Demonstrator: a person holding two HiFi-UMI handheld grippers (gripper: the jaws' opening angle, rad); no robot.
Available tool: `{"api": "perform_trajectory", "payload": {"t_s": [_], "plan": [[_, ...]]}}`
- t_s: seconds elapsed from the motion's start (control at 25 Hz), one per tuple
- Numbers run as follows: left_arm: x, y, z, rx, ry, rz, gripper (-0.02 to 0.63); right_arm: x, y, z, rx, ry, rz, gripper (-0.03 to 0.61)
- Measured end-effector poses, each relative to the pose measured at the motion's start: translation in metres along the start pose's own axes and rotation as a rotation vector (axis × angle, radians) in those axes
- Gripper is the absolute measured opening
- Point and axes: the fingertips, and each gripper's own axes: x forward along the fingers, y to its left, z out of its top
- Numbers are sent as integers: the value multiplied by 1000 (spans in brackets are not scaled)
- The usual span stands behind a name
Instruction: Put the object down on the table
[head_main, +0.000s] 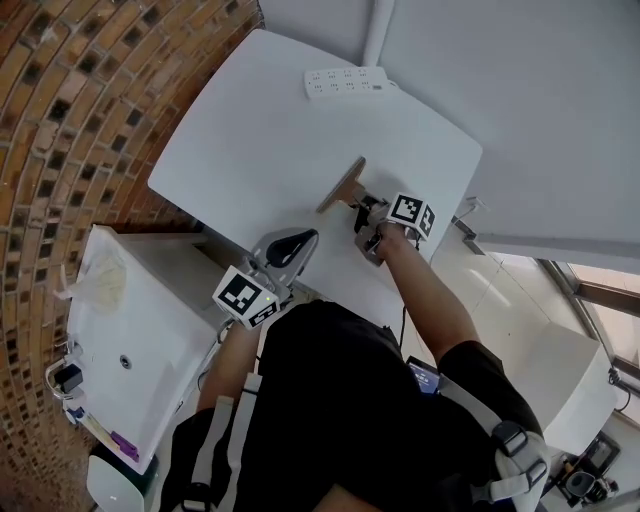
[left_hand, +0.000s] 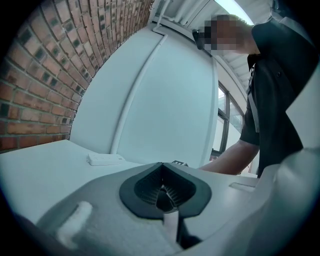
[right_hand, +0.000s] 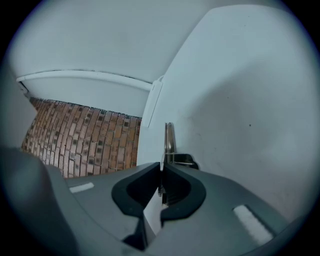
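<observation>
the right gripper (head_main: 365, 207) is clamped on a thin brown board (head_main: 342, 185) that stands on edge at the centre of the white table (head_main: 250, 130). the left gripper (head_main: 303, 240), just lower left of it, is closed and empty.

surf: white table (head_main: 250, 130) | on it: white pwr strip (head_main: 345, 82), flat @ far edge

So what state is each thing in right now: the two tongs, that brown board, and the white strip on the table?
Left tongs: shut, nothing in them.
Right tongs: shut on the clipboard, at its clip end.
Clipboard: held up on its edge over the table; I cannot tell whether it touches the table.
Power strip: lying flat near the table's far edge.
</observation>
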Motion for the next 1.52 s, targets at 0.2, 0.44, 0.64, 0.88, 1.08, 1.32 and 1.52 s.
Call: {"api": "perform_trajectory", "payload": {"t_s": [0.2,0.44,0.64,0.88,1.08,1.32,1.52], "plan": [[-7,6,6,11,-14,5,0,5,9,-2,-21,5,26,84],[-7,2,11,3,-40,-18,0,-9,7,-4,-59,0,13,112],[-11,4,10,-18,-61,-35,0,-31,7,-4,-107,-37,-7,112],[-10,-2,10,-25,-80,-90,0,-73,15,-7,-137,-141,7,102],[-10,-12,15,-21,-98,-149,0,-96,75,-26,-341,-181,234,-3],[-11,-28,20,-2,-100,-164,0,-135,107,-37,-640,-264,268,-3],[-16,-45,28,52,-129,-139,0,-174,124,-49,-833,-333,285,-3]]}}
